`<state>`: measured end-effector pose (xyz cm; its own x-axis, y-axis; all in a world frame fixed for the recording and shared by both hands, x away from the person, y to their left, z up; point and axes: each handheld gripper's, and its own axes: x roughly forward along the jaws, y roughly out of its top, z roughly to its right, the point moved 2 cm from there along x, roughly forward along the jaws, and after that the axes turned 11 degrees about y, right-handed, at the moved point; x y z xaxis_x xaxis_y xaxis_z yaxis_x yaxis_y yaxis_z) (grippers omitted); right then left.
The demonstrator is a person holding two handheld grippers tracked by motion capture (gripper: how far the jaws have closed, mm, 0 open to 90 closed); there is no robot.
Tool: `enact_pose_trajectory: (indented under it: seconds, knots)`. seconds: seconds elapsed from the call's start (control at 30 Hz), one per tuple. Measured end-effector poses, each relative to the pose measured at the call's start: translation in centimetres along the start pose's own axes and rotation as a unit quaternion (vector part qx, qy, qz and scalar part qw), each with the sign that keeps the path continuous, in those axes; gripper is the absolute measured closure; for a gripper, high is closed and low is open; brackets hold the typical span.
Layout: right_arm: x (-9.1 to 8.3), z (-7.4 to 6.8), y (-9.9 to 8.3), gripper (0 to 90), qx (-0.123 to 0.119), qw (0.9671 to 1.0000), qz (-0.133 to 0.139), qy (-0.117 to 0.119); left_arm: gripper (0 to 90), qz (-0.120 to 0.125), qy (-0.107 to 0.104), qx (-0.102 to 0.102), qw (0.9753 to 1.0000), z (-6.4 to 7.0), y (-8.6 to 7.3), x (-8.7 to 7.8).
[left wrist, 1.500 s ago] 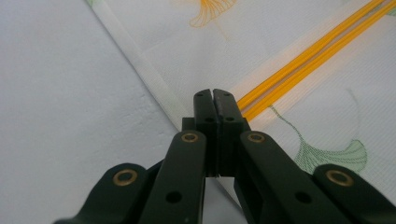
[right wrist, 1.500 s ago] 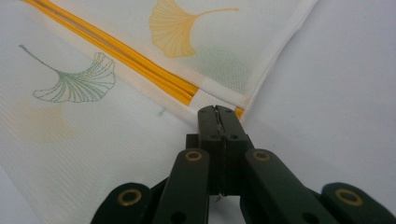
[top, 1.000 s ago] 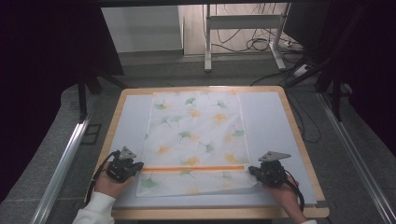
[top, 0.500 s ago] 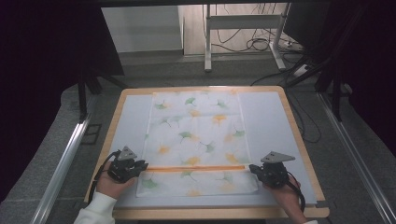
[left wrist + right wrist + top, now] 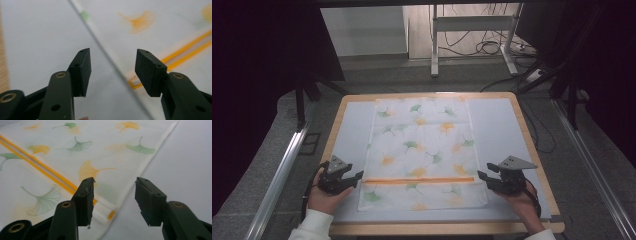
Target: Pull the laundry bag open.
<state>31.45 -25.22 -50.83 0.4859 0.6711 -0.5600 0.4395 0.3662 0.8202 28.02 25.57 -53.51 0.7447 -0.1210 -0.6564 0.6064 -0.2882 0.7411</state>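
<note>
Beside the cloth [image 5: 422, 150] near edge: left gripper [image 5: 354, 177] and right gripper [image 5: 484, 177], jaws spread, holding nothing | cloth flat on surface [image 5: 507, 120], near strip folded over | further folds likely left

Grey carpet floor [image 5: 392, 75], metal stand [image 5: 472, 30], tangled cables [image 5: 492, 47] behind.

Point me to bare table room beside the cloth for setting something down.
Two free strips of table: one between the cloth and the left rim, one between the cloth and the right rim. Both are bare at the far end. The near ends are crowded by the left gripper and the right gripper.
</note>
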Motion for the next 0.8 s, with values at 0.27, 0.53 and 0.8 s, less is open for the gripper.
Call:
enact_pose_trajectory:
  seconds: [0.27,0.53,0.8]
  knots:
    - [-0.2,3.6,-0.7,44.1,0.027,0.9991,-0.01,-0.033,45.7,-0.012,0.021,-0.049,0.9985,-2.4,-1.0,1.0]
    - [-0.2,4.2,-1.0,41.2,0.045,0.998,-0.012,-0.043,44.9,-0.018,0.017,-0.047,0.9986,-2.6,-0.7,1.7]
    - [-0.3,4.2,-1.0,39.9,0.047,0.9976,-0.008,-0.049,44.0,-0.021,0.008,-0.037,0.9991,-2.4,-0.7,1.8]
